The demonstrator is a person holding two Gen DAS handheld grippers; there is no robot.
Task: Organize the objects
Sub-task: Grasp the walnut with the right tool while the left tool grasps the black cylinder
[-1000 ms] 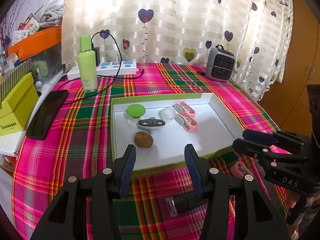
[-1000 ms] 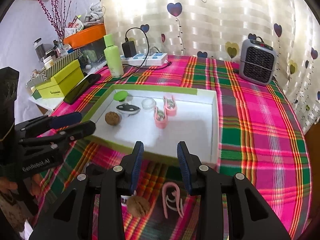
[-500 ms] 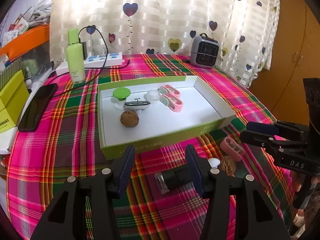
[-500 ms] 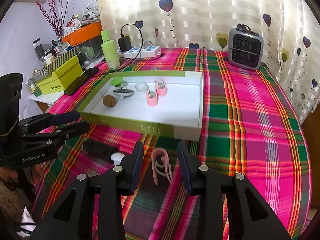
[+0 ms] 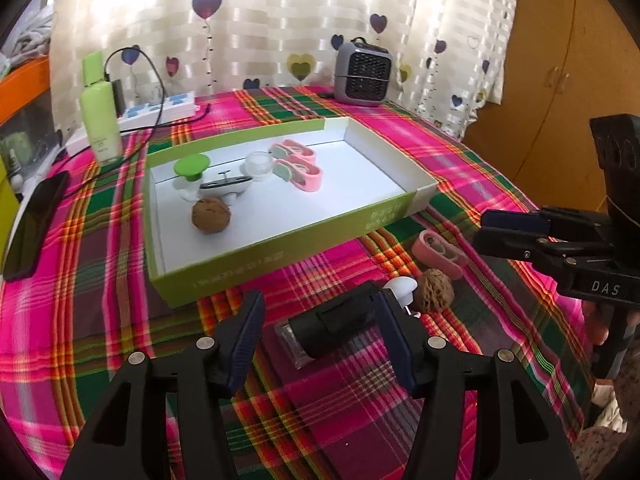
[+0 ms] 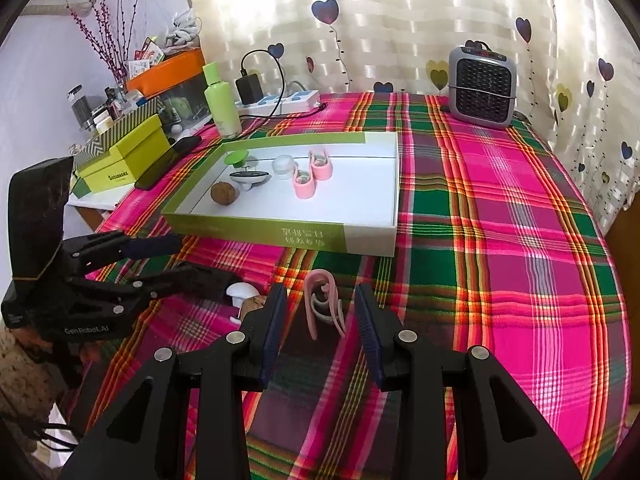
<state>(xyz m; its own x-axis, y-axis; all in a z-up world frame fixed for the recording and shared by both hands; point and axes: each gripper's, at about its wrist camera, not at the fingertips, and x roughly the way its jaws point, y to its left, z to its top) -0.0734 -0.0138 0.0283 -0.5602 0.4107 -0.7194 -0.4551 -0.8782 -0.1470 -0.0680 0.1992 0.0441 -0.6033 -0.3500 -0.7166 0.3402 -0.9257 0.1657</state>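
Observation:
A green-and-white tray (image 5: 280,256) (image 6: 260,232) holds a walnut (image 5: 211,215), a green-capped piece, a clear jar and two pink clips (image 5: 298,166). In front of it, on the plaid cloth, lie a black cylinder with a clear end (image 5: 332,326), a white cap (image 5: 400,288), a second walnut (image 5: 434,292) and a pink clip (image 5: 438,254) (image 6: 324,304). My left gripper (image 5: 320,332) (image 6: 160,260) has its jaws opening either side of the black cylinder, without pressing on it. My right gripper (image 6: 320,320) (image 5: 516,228) stands open, with the pink clip just past its tips.
A green bottle (image 5: 100,120), a power strip (image 5: 160,108) and a small grey heater (image 5: 364,72) stand at the back by the curtain. A dark phone (image 5: 36,220) lies left of the tray beside a yellow-green box (image 6: 124,156). The table edge falls away on the right.
Both grippers drew back from the tray and sank toward the loose things in front of it. The black cylinder came between the left fingers, which spread wider. The pink clip now lies at the right fingertips.

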